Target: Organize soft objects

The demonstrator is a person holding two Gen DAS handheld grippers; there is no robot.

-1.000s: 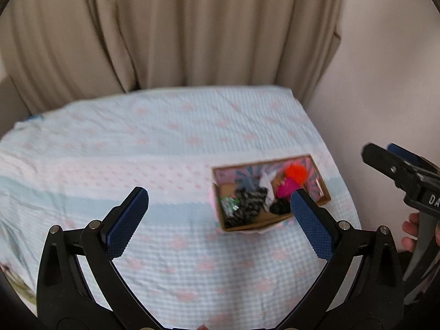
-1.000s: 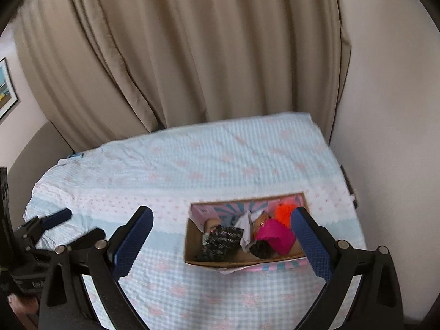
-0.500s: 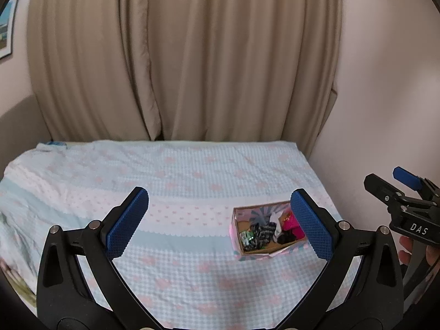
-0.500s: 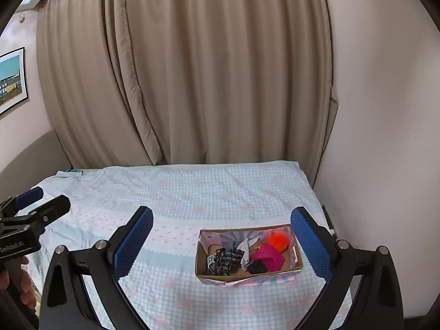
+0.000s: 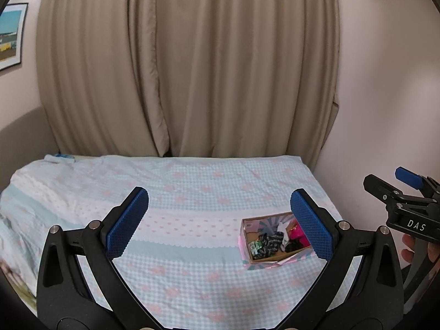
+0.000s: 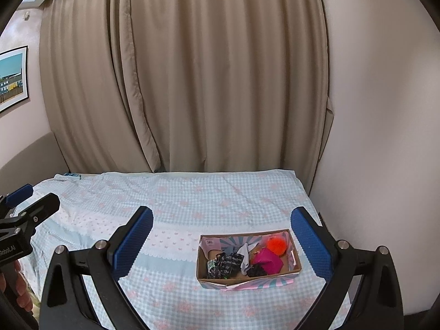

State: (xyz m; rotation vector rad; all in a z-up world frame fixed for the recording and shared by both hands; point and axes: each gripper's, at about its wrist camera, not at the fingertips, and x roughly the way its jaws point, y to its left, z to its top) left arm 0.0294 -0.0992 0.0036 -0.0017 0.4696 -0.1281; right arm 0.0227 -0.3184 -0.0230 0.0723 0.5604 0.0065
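The left gripper [image 5: 219, 221] and the right gripper [image 6: 222, 243] have their blue padded fingers [image 6: 134, 243] wide apart and hold nothing. Beyond them, an open cardboard box [image 6: 248, 277] with soft objects [image 6: 267, 259] lies on the checked bed [image 6: 192, 192], before beige curtains [image 6: 192, 68].

Both units are built alike: black frames, blue textured pads [image 6: 309, 244] (diamond-knurled), silver screws [image 5: 343, 225]. White "DAS" lettering is noted on the right gripper [image 5: 396, 189].

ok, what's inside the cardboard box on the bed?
The cardboard box holds an orange pom-pom, magenta cloth, white cloth and dark patterned fabric. Anything under the pile is hidden.
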